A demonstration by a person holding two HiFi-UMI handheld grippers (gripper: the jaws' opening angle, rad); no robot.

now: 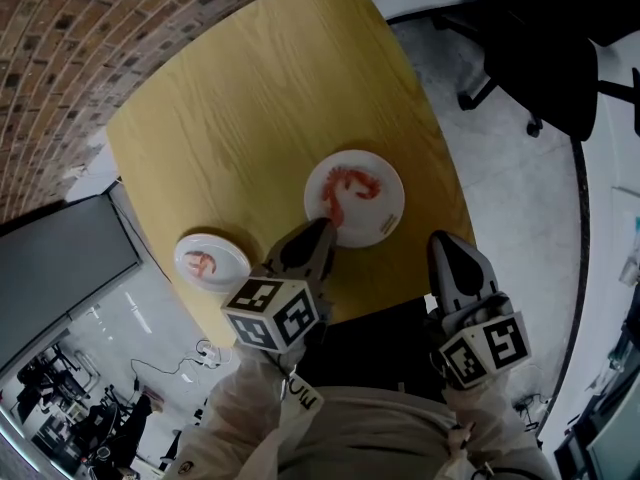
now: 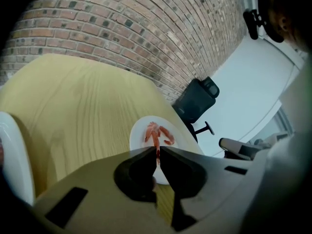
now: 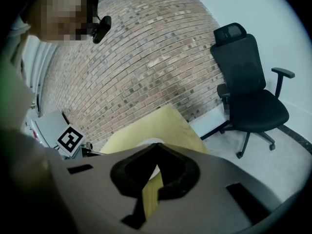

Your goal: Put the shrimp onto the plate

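Shrimp (image 2: 155, 139) between closed jaws of left gripper (image 2: 157, 152), over plate (image 2: 138, 143); jaws of right gripper (image 3: 156, 145) together, empty

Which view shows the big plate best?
The head view: the big plate is seen from above, nearly whole, shrimp on it. The left gripper view shows it smaller, its near edge behind the jaws. The right gripper view shows only a white sliver behind the jaws, likely its rim.
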